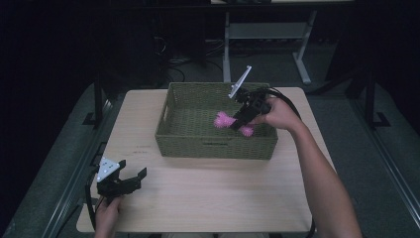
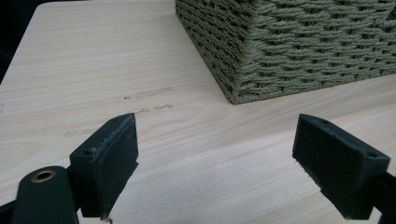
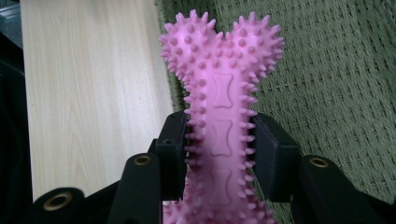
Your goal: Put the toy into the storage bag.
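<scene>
Currently, a pink bone (image 3: 222,116) (spiked) is clamped by its shaft in the right gripper (image 1: 244,117) over the basket (image 1: 213,148); the left gripper (image 1: 130,179) is held open, empty, above the table (image 1: 208,193).

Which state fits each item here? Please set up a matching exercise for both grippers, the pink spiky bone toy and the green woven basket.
Column one:
1. left gripper
2. right gripper
3. pink spiky bone-shaped rubber toy
4. green woven rectangular basket

Column two:
A. clamped by its shaft between two black jaws
B. standing on the light wooden table
C. jaws apart, nothing between them
D. shut on the toy, over the basket

Pairs: 1-C, 2-D, 3-A, 4-B
</scene>
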The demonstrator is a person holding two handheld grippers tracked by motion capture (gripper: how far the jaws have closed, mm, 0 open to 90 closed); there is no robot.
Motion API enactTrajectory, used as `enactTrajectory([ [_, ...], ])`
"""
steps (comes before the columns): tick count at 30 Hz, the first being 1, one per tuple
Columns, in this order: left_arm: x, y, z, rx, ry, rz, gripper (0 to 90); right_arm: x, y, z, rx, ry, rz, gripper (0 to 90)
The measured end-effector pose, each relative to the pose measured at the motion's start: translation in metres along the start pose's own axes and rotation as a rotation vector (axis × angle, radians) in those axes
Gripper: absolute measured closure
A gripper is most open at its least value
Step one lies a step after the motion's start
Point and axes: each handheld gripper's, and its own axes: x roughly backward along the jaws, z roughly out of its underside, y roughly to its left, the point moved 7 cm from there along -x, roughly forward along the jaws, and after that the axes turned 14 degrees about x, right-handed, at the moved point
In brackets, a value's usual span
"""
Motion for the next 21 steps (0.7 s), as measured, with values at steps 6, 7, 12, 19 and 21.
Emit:
enactTrajectory([
  [6,-0.001,-0.001,0.001,-0.01,0.004,0.002,13.8,-0.006,-0.009,0.001,-0.016,0.011,0.001,58.1],
  [7,0.0,-0.001,0.0,-0.009,0.004,0.003,13.9,-0.007,-0.01,0.001,-0.018,0.013,0.0,58.1],
  [12,-0.002,0.0,0.0,-0.003,0.008,0.001,13.8,-0.015,-0.014,0.003,-0.018,0.032,-0.007,58.1],
  [19,-0.004,-0.001,0.0,-0.002,0.01,0.0,13.8,-0.024,-0.023,0.005,-0.041,0.025,-0.023,58.0],
  [21,-0.004,-0.001,0.0,-0.002,0.011,0.001,13.8,-0.027,-0.025,0.005,-0.04,0.034,-0.027,58.0],
])
